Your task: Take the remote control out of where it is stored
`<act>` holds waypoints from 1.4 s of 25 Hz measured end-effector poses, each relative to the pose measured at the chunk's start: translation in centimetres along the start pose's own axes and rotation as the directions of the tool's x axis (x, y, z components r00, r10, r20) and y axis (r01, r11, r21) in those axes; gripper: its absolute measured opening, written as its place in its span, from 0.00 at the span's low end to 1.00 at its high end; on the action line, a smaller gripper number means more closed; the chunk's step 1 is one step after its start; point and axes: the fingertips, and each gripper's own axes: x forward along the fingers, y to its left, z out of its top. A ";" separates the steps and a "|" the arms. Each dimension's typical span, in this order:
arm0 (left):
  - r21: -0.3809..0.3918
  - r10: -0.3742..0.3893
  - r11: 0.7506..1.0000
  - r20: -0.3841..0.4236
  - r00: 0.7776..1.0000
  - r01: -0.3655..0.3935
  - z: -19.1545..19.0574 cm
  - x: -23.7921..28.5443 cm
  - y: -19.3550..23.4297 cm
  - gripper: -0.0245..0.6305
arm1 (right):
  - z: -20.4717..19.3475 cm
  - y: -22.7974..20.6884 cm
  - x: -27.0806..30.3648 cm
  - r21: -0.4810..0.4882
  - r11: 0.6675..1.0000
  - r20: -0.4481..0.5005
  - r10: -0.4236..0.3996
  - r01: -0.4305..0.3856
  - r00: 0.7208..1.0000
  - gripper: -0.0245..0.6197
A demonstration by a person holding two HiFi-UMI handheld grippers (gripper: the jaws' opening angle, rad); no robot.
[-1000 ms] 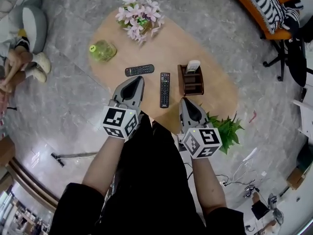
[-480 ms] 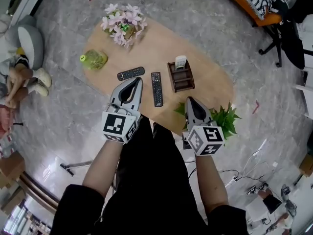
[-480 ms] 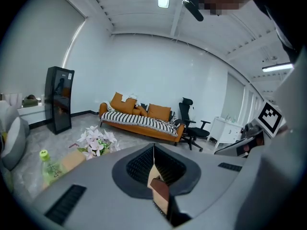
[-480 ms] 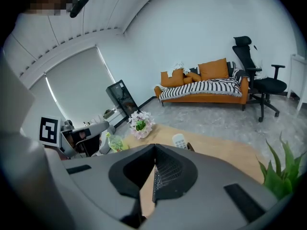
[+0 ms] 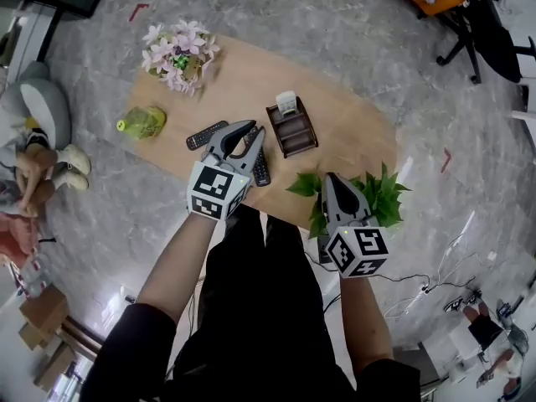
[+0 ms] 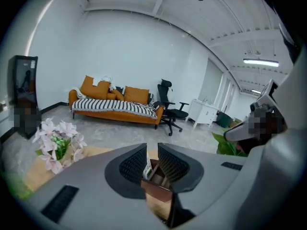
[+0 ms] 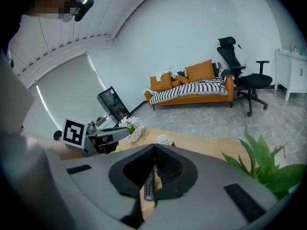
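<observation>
A brown wooden holder [image 5: 293, 132] stands on the oval wooden table [image 5: 352, 128], with a white remote control [image 5: 287, 102] upright in its far slot. My left gripper [image 5: 253, 129] hovers just left of the holder, over a black remote [image 5: 262, 171]. Its jaws have just been opening and stand slightly apart with nothing between them. Through that gap in the left gripper view [image 6: 152, 163] I see the holder [image 6: 156, 191] and the white remote [image 6: 147, 169]. My right gripper [image 5: 329, 177] is shut and empty above the potted plant [image 5: 377, 195].
A second black remote [image 5: 204, 135] lies left of my left gripper. A green bottle [image 5: 142, 122] and pink flowers [image 5: 177, 50] occupy the table's left end. Grey marble floor surrounds the table; an orange sofa [image 6: 112, 107] and an office chair [image 6: 170, 110] stand farther off.
My left gripper has moved right toward the holder and its jaws have parted. My right gripper has drawn back from the holder to above the plant.
</observation>
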 end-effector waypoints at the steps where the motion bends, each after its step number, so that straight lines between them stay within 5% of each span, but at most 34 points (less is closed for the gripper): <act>1: 0.006 -0.018 1.000 -0.022 1.000 0.019 -0.1 1.2 -0.1 0.13 | 0.0 -0.7 -0.3 0.011 1.000 0.006 -0.015 0.015 1.000 0.05; 7: 0.060 -0.088 0.993 -0.189 0.978 0.101 -2.0 8.4 0.3 0.24 | -0.1 -3.9 -1.9 0.119 0.991 0.056 -0.067 0.060 0.996 0.05; 14: 0.286 -0.072 0.931 -0.461 0.885 0.225 -7.4 14.7 1.8 0.33 | -1.1 -6.2 -3.7 0.219 0.971 0.088 -0.116 0.094 0.989 0.05; 19: 0.255 -0.075 0.935 -0.533 0.843 0.245 -8.8 17.0 2.6 0.33 | -2.1 -7.0 -4.6 0.252 0.962 0.082 -0.127 0.103 0.988 0.05; 24: 0.138 -0.162 0.947 -0.579 0.799 0.292 -9.3 17.4 1.9 0.32 | -2.7 -7.0 -4.0 0.265 0.960 0.073 -0.116 0.093 0.991 0.05; 30: 0.136 -0.194 0.940 -0.543 0.817 0.314 -8.8 15.4 1.1 0.20 | -1.8 -5.8 -2.7 0.226 0.972 0.060 -0.074 0.058 0.995 0.05; 35: 0.042 -0.222 0.967 -0.351 0.910 0.252 -5.3 12.8 0.8 0.20 | -0.9 -4.9 -1.7 0.180 0.983 0.044 -0.034 0.025 0.998 0.05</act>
